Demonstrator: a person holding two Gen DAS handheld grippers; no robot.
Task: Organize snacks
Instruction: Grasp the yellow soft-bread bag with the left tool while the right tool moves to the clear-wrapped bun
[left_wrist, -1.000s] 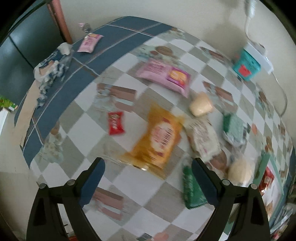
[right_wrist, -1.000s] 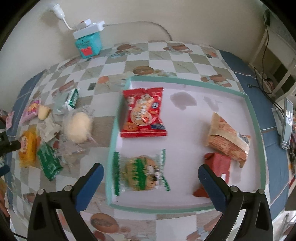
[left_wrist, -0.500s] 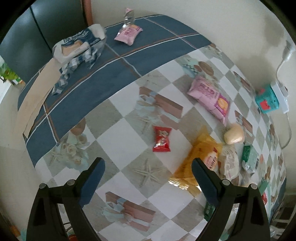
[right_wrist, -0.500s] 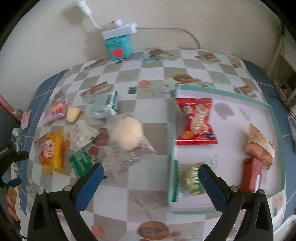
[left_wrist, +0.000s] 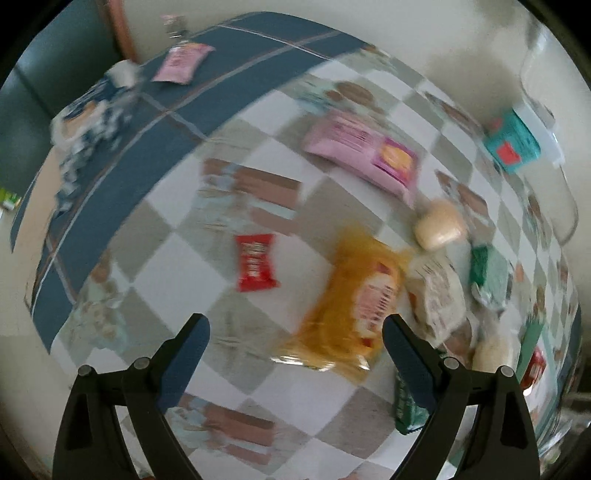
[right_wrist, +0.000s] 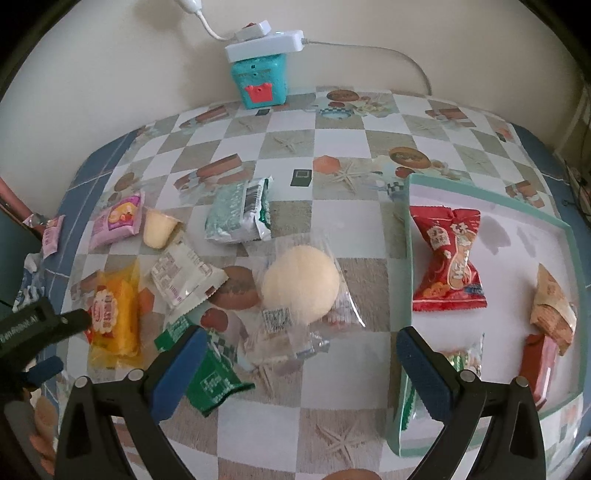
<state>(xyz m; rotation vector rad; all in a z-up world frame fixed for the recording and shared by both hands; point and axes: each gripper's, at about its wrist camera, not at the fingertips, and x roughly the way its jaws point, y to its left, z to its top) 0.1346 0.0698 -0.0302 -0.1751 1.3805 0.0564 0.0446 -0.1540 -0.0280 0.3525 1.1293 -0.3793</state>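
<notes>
Loose snack packets (right_wrist: 236, 280) lie scattered flat across the checkered table's left half; four sit inside the tray (right_wrist: 565, 236) at its right edge.

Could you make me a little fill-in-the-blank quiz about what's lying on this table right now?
1. The big red snack bag lies inside the ____.
2. The white power strip sits on top of a ____ box.
3. Both grippers, left gripper and right gripper, are ____ and hold nothing.
4. The round pale bun is wrapped in ____ plastic.

Missing words: tray; teal; open; clear
</notes>
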